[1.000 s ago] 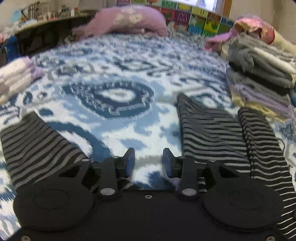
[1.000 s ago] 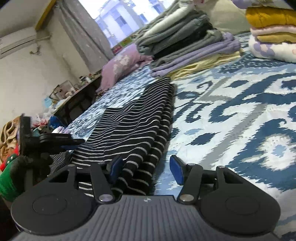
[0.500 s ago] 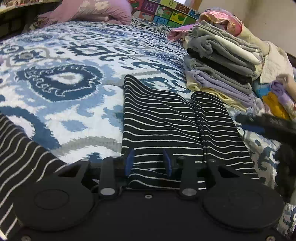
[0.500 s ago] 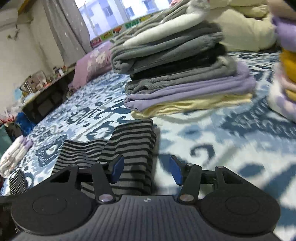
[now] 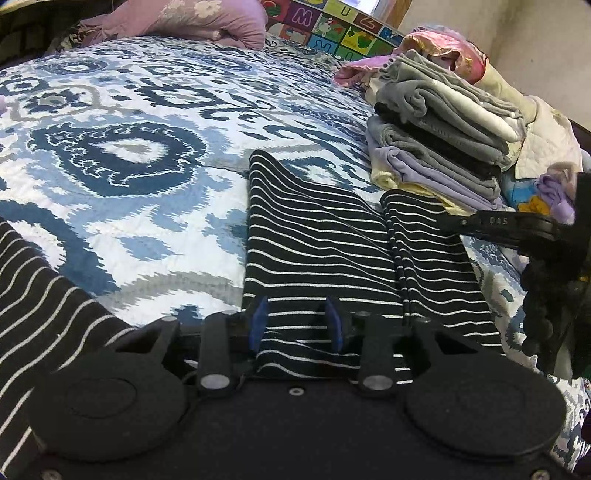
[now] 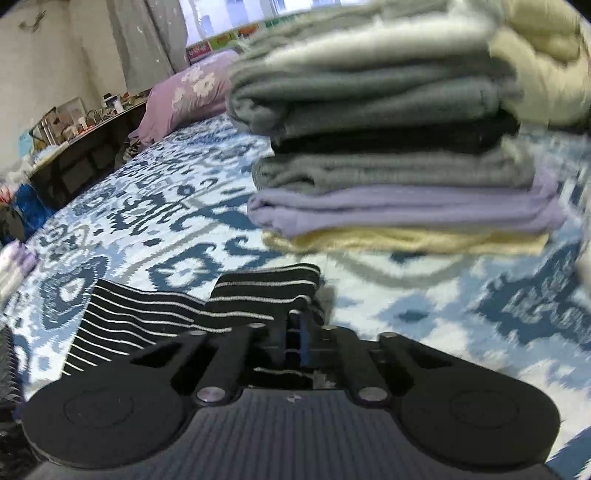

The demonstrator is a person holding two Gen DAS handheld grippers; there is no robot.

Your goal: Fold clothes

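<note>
A black garment with thin white stripes (image 5: pixel 314 236) lies on the blue and white patterned bedspread (image 5: pixel 129 155). Its right part is folded into a narrow strip (image 5: pixel 428 243). Another striped part (image 5: pixel 33 295) lies at the lower left. My left gripper (image 5: pixel 294 324) is open, its blue pads low over the garment's near edge. My right gripper (image 6: pixel 293 338) is shut on the folded edge of the striped garment (image 6: pixel 266 291), close to the bedspread (image 6: pixel 166 206). The right gripper also shows in the left wrist view (image 5: pixel 524 229), at the strip's far right.
A stack of folded grey, black, lilac and yellow clothes (image 5: pixel 439 144) stands just beyond the garment; it fills the right wrist view (image 6: pixel 399 155). A pink pillow (image 5: pixel 184 18) lies at the bed's far end. A cluttered dark table (image 6: pixel 74 147) stands left of the bed.
My right gripper has closed on the folded edge of the striped garment and moved nearer the stack. My left gripper has settled over the garment's near edge, still open.
</note>
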